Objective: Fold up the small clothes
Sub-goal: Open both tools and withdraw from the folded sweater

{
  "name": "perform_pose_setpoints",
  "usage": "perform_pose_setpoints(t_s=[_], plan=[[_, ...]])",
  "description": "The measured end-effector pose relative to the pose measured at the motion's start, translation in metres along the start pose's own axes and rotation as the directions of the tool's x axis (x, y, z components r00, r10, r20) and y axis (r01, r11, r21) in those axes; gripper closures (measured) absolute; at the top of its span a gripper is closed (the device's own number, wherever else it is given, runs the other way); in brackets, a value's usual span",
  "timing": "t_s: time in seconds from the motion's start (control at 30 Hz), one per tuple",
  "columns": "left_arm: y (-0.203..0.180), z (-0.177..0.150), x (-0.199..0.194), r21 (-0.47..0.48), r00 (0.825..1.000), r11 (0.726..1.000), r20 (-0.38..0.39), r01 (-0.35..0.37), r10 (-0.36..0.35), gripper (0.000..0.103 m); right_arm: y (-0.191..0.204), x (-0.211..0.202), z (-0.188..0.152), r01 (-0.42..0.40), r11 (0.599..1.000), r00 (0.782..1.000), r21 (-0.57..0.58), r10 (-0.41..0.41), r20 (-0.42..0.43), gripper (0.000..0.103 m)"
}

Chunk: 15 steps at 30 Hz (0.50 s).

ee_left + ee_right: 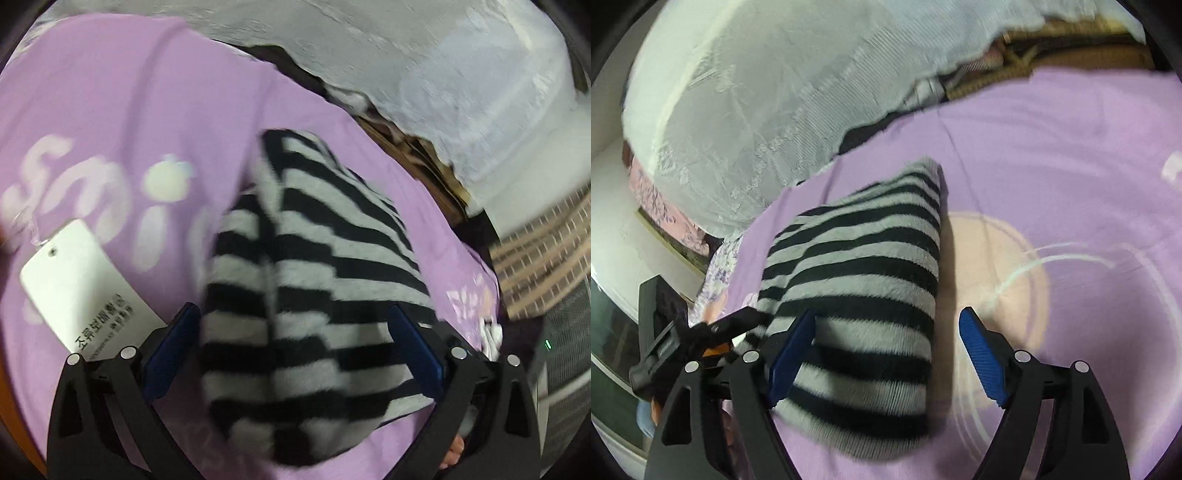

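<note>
Striped garment (pixel 314 280), black and grey and fuzzy, lies folded into a thick wedge on a purple sheet (pixel 110 110), its narrow end pointing away toward the far edge of the bed. In the left wrist view the left gripper (pixel 295 347) has its blue pads (pixel 170 354) spread wide on either side of the garment's near end, with a gap visible at each pad, so it holds nothing. A white tag (pixel 77 291) with printed writing lies on the sheet just beside the left pad. In the right wrist view the right gripper (pixel 886 354) is also spread wide; its left pad (pixel 790 362) sits at or over the garment's near corner, while the right pad (pixel 982 362) stands apart over bare sheet with a pale printed circle (pixel 997 266). To the garment's right the sheet runs flat and open. Beyond the sheet's far edge a white lacy cloth (pixel 757 110) bulges, and the other gripper's black body (pixel 676 339) shows at the left.
</note>
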<state>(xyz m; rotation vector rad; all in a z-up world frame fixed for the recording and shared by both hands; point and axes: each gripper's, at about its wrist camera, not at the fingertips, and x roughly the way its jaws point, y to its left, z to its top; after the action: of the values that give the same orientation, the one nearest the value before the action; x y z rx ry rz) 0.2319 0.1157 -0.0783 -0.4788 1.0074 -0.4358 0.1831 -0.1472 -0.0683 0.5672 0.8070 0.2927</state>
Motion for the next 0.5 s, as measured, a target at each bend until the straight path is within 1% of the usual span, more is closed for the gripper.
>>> perform_pose_setpoints(t_s=[0.03, 0.07, 0.1, 0.13, 0.17, 0.23, 0.27, 0.3, 0.33, 0.37, 0.4, 0.47, 0.5], plan=[[-0.002, 0.002, 0.008, 0.015, 1.0, 1.0, -0.024, -0.007, 0.007, 0.005, -0.004, 0.006, 0.002, -0.023, 0.999, 1.0, 0.036, 0.024, -0.014, 0.017], [-0.004, 0.005, 0.019, 0.027, 0.998, 0.999, -0.046, -0.039, 0.04, 0.004, -0.007, 0.01, 0.004, -0.037, 0.998, 0.999, 0.058, 0.038, -0.022, 0.016], [-0.004, 0.007, 0.027, 0.03, 0.997, 0.998, -0.053, -0.054, 0.055, 0.004, -0.01, 0.016, 0.006, -0.054, 0.995, 0.998, 0.084, 0.057, -0.036, 0.016], [-0.003, 0.011, 0.03, 0.027, 0.997, 0.998, -0.05, -0.053, 0.054, 0.004, -0.01, 0.02, 0.007, -0.061, 0.994, 0.997, 0.091, 0.065, -0.045, 0.016], [-0.004, 0.014, 0.032, 0.021, 0.998, 0.999, -0.053, -0.043, 0.044, 0.004, -0.01, 0.024, 0.009, -0.066, 0.993, 0.996, 0.094, 0.071, -0.052, 0.016], [-0.005, 0.013, 0.031, 0.027, 0.998, 1.0, -0.069, 0.003, -0.001, 0.005, -0.008, 0.035, 0.011, -0.073, 0.993, 0.995, 0.096, 0.08, -0.063, 0.017], [-0.008, 0.011, 0.032, 0.036, 0.996, 0.999, -0.081, 0.027, -0.024, 0.006, -0.004, 0.039, 0.011, -0.082, 0.993, 0.994, 0.079, 0.088, -0.069, 0.024], [-0.01, 0.009, 0.031, 0.044, 0.996, 0.999, -0.081, 0.028, -0.024, 0.01, -0.001, 0.04, 0.011, -0.078, 0.994, 0.994, 0.072, 0.083, -0.07, 0.027], [-0.012, 0.008, 0.03, 0.05, 0.997, 0.998, -0.078, 0.028, -0.024, 0.017, 0.0, 0.04, 0.01, -0.073, 0.995, 0.995, 0.065, 0.077, -0.065, 0.031], [-0.013, 0.007, 0.027, 0.047, 0.998, 0.999, -0.065, 0.023, -0.02, 0.024, 0.002, 0.038, 0.008, -0.08, 0.995, 0.995, 0.058, 0.083, -0.059, 0.038], [-0.012, 0.007, 0.024, 0.039, 0.998, 0.999, -0.051, 0.027, -0.025, 0.028, 0.002, 0.035, 0.007, -0.092, 0.994, 0.994, 0.057, 0.095, -0.051, 0.042], [-0.01, 0.006, 0.015, 0.033, 1.0, 0.999, -0.016, 0.027, -0.027, 0.049, 0.003, 0.03, 0.006, -0.096, 0.994, 0.994, 0.058, 0.098, -0.042, 0.045], [-0.01, 0.005, 0.01, 0.034, 0.999, 0.999, -0.002, 0.032, -0.032, 0.053, 0.006, 0.027, 0.005, -0.097, 0.994, 0.994, 0.052, 0.099, -0.037, 0.046]])
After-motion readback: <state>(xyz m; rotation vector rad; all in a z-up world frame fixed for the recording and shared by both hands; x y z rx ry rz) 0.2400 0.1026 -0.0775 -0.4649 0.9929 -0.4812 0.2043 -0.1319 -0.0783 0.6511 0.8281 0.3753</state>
